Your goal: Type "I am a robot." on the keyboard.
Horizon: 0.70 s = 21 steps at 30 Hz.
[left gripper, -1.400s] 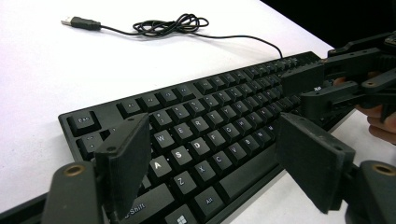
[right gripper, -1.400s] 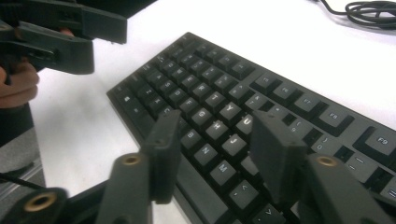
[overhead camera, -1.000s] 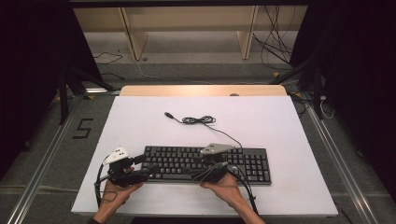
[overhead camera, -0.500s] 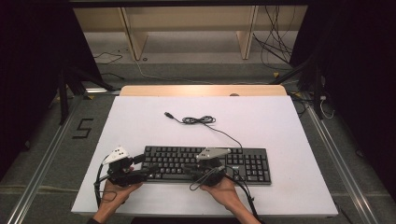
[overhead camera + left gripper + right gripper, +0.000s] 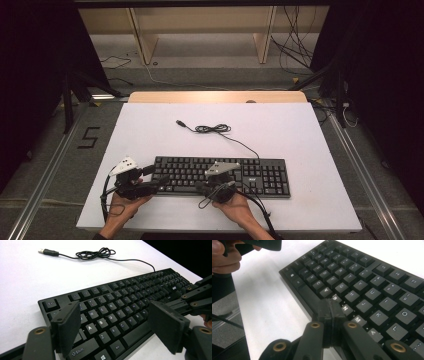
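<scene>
A black keyboard [image 5: 260, 175] lies on the white table [image 5: 300, 135], with its coiled cable [image 5: 210, 128] and USB plug [image 5: 179, 122] behind it. My left gripper [image 5: 159, 176] is open at the keyboard's left end. Its pads stand wide apart over the letter keys [image 5: 110, 315], with nothing between them. My right gripper [image 5: 202, 187] hovers at the keyboard's front edge. Its jaws have just been closing and now meet, shut on nothing, above the space bar by the B and N keys [image 5: 329, 307]. The keyboard [image 5: 367, 277] runs away to the right there.
A pale wooden strip [image 5: 215, 96] borders the table's far edge, with shelf uprights and loose cables on the floor behind. A taped "5" [image 5: 89, 137] marks the floor at left. The far half of the table holds just the cable.
The right gripper's jaws have closed from wide open to touching, with nothing caught between them. That hand has drifted slightly left along the keyboard's front. The left gripper has stayed put.
</scene>
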Motion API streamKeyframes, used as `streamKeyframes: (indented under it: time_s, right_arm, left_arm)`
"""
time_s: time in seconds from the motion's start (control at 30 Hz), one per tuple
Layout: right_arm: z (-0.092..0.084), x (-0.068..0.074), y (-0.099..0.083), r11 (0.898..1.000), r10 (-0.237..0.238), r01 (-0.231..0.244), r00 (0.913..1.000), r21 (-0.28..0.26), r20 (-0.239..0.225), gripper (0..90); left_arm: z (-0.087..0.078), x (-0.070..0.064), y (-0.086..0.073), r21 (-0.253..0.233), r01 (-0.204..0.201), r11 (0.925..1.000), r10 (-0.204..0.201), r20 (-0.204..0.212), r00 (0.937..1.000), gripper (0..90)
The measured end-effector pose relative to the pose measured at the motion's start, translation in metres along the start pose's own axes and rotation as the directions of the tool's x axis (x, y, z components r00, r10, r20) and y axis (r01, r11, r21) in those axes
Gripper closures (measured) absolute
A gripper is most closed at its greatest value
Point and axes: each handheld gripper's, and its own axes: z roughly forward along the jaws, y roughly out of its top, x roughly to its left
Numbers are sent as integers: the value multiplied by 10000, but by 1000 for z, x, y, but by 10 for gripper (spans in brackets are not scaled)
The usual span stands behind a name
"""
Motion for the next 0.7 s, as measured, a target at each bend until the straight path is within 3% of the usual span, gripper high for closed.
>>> streamKeyframes:
  time_s: [0.7]
  right_arm:
    - [10,-1,-7,9992,-170,159,9994,371,288,900]
  left_arm:
    - [0,0,0,13,-5,10000,5,0,10000,262]
